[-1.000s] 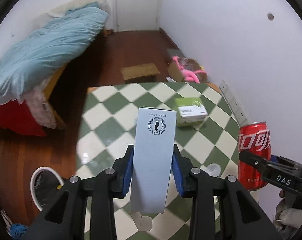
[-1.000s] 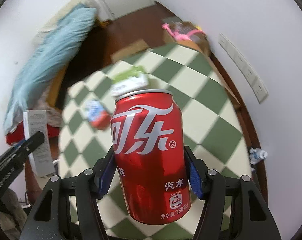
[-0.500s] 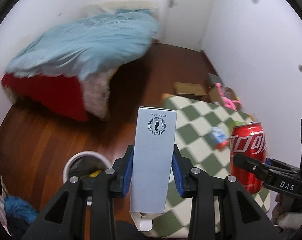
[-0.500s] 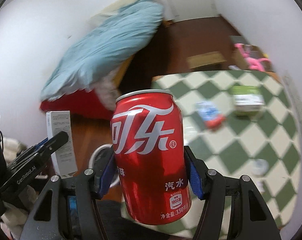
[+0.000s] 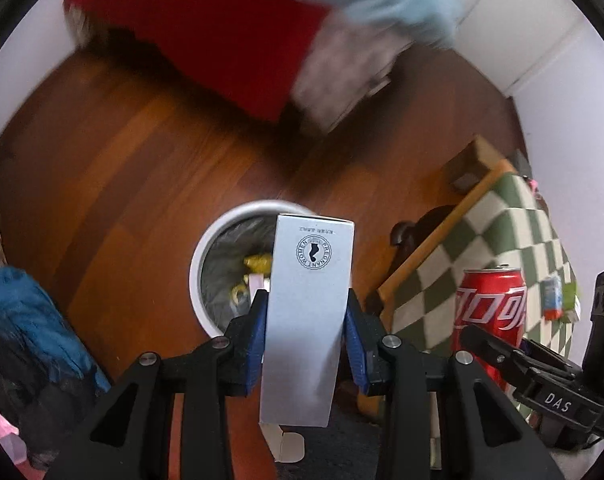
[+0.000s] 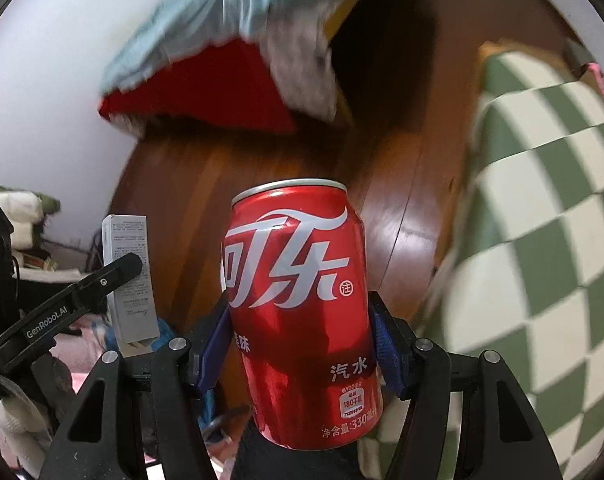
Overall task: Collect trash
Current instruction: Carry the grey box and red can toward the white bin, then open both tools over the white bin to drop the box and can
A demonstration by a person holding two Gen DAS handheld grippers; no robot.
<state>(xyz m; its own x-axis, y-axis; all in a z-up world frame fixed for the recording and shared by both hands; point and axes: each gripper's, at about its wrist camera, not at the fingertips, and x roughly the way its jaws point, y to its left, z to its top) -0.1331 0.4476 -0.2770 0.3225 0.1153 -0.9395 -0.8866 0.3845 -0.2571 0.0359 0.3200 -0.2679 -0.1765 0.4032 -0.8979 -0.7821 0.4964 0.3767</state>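
Note:
My left gripper (image 5: 305, 334) is shut on a tall grey carton (image 5: 308, 312) and holds it upright above a white round trash bin (image 5: 222, 264) on the wooden floor. The bin has a dark liner and yellow scraps inside. My right gripper (image 6: 298, 344) is shut on a red cola can (image 6: 298, 308), upright. The can (image 5: 488, 308) also shows at the right of the left wrist view, and the carton (image 6: 130, 276) with the left gripper's finger shows at the left of the right wrist view.
A green-and-white checked table (image 5: 514, 248) stands to the right, with a small blue-red packet (image 5: 550, 298) on it. A bed with a red base and pale blue duvet (image 5: 262, 40) is beyond. Blue cloth (image 5: 26, 320) lies on the floor at left.
Both grippers have swung left and down, away from the table. The trash bin has come to the middle of the left wrist view, right behind the carton. Both holds are unchanged.

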